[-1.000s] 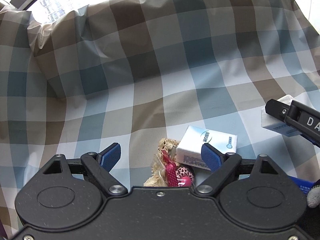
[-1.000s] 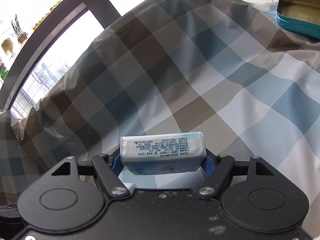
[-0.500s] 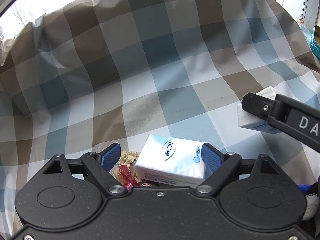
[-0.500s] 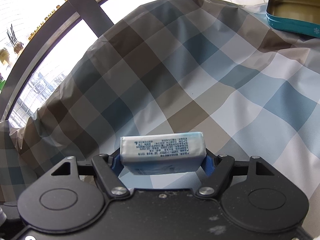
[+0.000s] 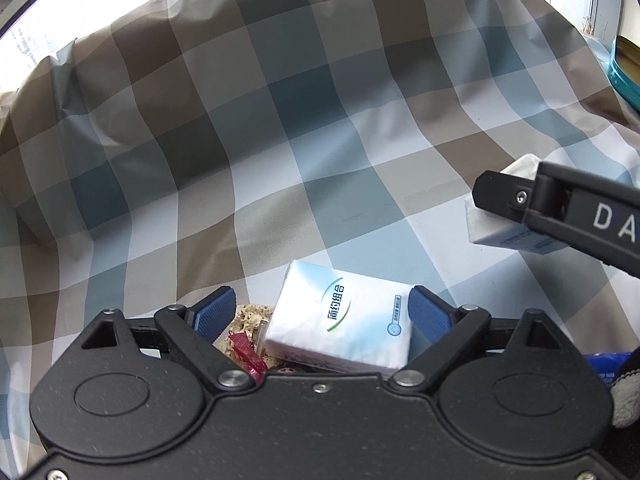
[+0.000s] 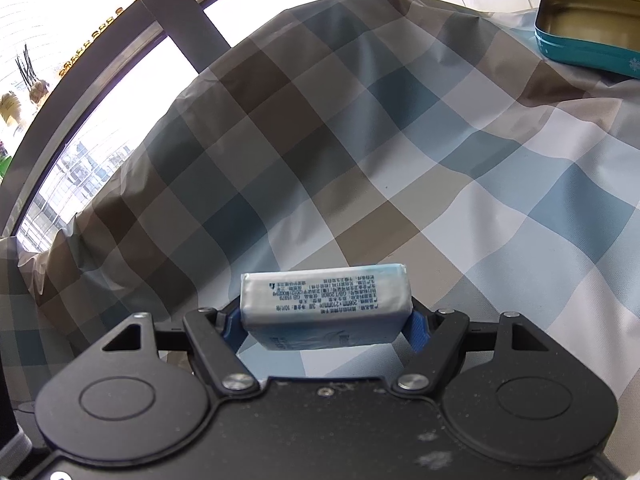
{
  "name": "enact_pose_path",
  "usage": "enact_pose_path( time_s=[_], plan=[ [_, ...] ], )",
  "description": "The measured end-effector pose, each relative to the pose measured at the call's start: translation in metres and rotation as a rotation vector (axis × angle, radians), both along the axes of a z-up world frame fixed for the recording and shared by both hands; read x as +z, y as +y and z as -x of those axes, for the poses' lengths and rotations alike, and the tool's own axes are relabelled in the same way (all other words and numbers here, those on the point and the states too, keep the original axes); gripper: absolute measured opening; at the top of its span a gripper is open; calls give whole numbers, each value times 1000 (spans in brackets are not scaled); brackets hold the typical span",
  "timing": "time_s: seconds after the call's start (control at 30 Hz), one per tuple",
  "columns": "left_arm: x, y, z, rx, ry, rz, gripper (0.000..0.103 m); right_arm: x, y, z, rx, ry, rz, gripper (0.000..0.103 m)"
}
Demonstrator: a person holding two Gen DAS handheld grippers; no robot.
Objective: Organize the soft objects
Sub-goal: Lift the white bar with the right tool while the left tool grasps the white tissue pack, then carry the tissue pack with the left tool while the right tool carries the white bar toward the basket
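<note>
In the left wrist view a white and pale-blue tissue pack [image 5: 340, 324] lies on the checked cloth between the blue pads of my left gripper [image 5: 320, 314]. Its jaws are opening; the left pad stands clear of the pack and the right pad sits at its corner. A beige fuzzy toy with a red ribbon [image 5: 248, 320] pokes out from under the pack. My right gripper [image 6: 324, 328] is shut on a second tissue pack [image 6: 326, 304], held above the cloth. That second tissue pack [image 5: 496, 232] also shows at the right of the left wrist view.
A brown, blue and white checked cloth [image 6: 400, 160] covers the surface and rises in folds towards a window. An open teal tin [image 6: 592, 28] sits at the far right. A blue packet [image 5: 604, 360] and a white fuzzy thing [image 5: 628, 392] lie at the lower right.
My left gripper has come down and over the tissue pack, which now sits between its pads, and the jaws stand wider. The right gripper and its pack have not moved.
</note>
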State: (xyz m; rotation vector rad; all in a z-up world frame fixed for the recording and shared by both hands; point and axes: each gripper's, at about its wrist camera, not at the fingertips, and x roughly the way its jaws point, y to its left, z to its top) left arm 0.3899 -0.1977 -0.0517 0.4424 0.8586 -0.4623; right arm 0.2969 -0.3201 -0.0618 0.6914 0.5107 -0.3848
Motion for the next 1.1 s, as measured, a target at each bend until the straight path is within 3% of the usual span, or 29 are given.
enact_pose_path(
  time_s=[0.23,0.33,0.57,0.77,1.1],
  plan=[
    [-1,1,-5,-3,12,7,93,0,1,0,2,3,3,74],
    [5,5,-4,-1,-23,16,93,0,1,-1,3,5,2,74],
    [3,14,-11,-23,10,17,94,0,1,-2,8,8,9,74],
    [13,29,-2,-89,-2,94,94,-1,0,-2,11,9,8,74],
    [-3,16,-3,-145,63,18,95,-1,2,-2,13,10,13,74]
  ],
)
